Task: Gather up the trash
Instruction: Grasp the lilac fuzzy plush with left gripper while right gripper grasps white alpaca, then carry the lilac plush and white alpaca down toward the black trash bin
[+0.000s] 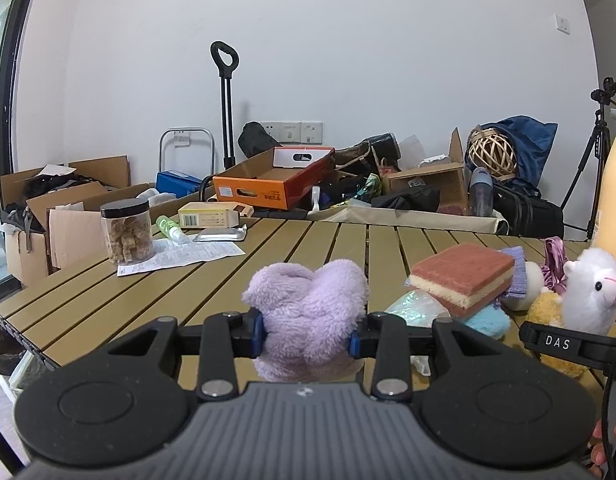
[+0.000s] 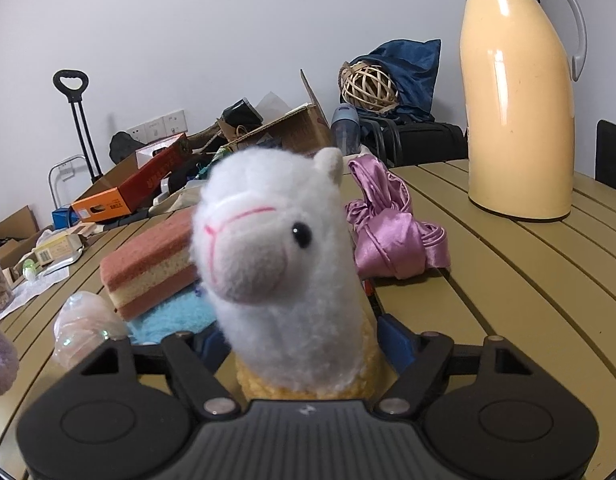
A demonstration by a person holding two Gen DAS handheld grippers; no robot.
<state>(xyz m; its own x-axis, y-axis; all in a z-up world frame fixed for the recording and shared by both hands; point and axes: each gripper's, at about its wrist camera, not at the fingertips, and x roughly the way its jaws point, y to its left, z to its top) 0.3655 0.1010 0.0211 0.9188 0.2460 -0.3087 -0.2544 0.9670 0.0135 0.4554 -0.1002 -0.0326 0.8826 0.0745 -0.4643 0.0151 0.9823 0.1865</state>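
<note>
Here both grippers point slightly downward, left gripper (image 1: 306,338) jaws clamping purple fluff (image 1: 308,312).

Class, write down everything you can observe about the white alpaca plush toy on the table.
The alpaca plush toy is fluffy and white, with a black bead eye, a pink stitched mouth line, small pale ears and a yellow woolly body. It stands upright on the slatted table, between the right gripper's blue-padded fingers. A layered sponge and pink satin cloth lie behind it.

both wrist views low, close — sharing the sponge (image 1: 464,276).
</note>
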